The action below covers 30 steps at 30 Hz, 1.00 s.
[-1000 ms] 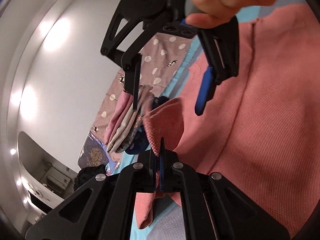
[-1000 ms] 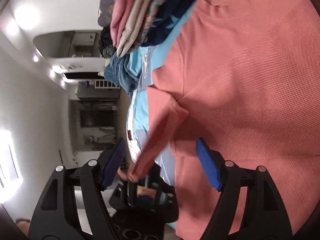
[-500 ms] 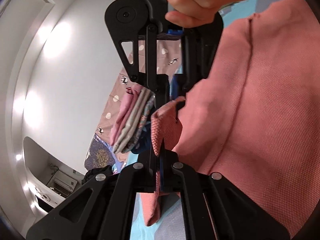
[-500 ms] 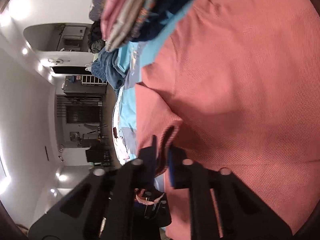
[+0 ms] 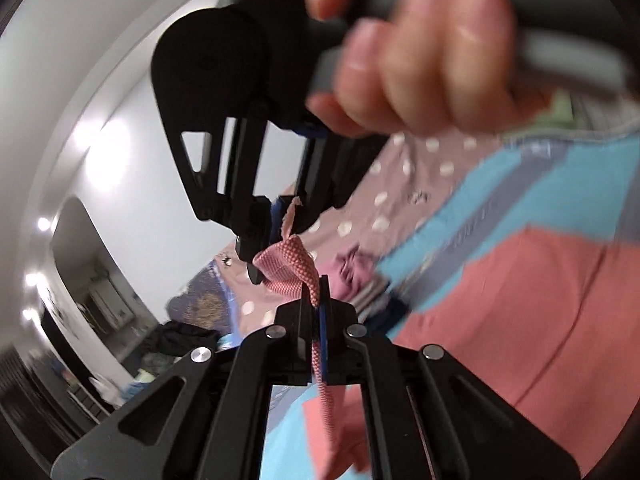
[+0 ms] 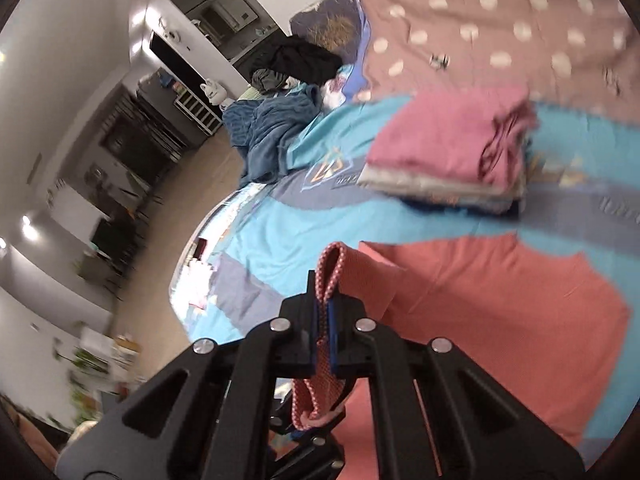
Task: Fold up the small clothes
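Observation:
A salmon-pink knit garment lies spread on the bed; it also shows in the right wrist view. My left gripper is shut on a folded edge of it, lifted off the bed. My right gripper is shut on another fold of the same garment. In the left wrist view the right gripper hangs just above and ahead, held by a hand, close to my left fingertips.
A stack of folded clothes with a pink piece on top sits on the blue bedspread. A dotted mauve blanket lies beyond. A blue towel and dark clothes lie at the bed's end.
The right gripper closed on the garment edge next to the left one. Both grippers have since lifted and swung, and both views now look across the bed; the garment edge rises with them.

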Tool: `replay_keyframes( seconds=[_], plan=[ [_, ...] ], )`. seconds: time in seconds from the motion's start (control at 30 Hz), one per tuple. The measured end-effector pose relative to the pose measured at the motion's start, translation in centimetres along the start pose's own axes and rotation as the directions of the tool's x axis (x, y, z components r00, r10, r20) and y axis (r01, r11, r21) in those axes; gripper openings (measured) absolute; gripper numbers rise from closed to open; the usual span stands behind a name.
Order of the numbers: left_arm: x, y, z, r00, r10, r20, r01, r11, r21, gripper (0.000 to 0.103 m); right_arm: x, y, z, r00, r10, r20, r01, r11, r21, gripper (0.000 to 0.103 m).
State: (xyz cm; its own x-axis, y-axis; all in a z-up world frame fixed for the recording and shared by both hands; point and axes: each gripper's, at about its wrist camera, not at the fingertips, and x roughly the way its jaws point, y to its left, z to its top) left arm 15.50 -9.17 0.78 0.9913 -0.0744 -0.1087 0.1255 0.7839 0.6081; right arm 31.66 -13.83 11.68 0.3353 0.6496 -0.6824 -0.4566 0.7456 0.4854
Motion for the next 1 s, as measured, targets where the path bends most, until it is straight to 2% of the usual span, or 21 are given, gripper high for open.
replay_keyframes(
  seconds=[0.2,0.3,0.5,0.67,0.77,1.0],
  plan=[
    [0.7,-1.9,3.4,0.997,-0.068,0.026,0.07,0.993,-0.095,0.002,-2.1,-3.0,0.6,0.998,-0.053,0.026,0.053,0.998,0.027,0.004],
    [2.0,-3.5,4.3,0.994,-0.107,0.013,0.108,0.985,-0.132,0.003,-2.8,-5.6,0.1,0.998,-0.062,0.033,0.059,0.996,0.059,0.004],
    [3.2,-7.5,3.6,0.982,-0.186,-0.041,0.177,0.97,-0.168,0.003,-1.8,-10.9,-2.7,0.998,-0.059,0.004,0.058,0.988,0.142,0.004],
    [4.0,-11.7,1.6,0.963,-0.248,-0.102,0.239,0.966,-0.097,0.003,-0.2,-15.8,-5.6,0.999,-0.038,-0.009,0.039,0.975,0.221,0.004],
    [3.9,-13.9,1.1,0.943,-0.297,-0.148,0.29,0.955,-0.065,0.003,0.5,-18.4,-7.3,0.999,-0.03,-0.015,0.033,0.961,0.275,0.004],
    [2.8,-18.1,0.3,0.917,-0.343,-0.204,0.362,0.931,0.058,0.005,0.3,-23.0,-11.0,1.0,-0.014,0.005,0.011,0.924,0.381,0.004]
  ],
)
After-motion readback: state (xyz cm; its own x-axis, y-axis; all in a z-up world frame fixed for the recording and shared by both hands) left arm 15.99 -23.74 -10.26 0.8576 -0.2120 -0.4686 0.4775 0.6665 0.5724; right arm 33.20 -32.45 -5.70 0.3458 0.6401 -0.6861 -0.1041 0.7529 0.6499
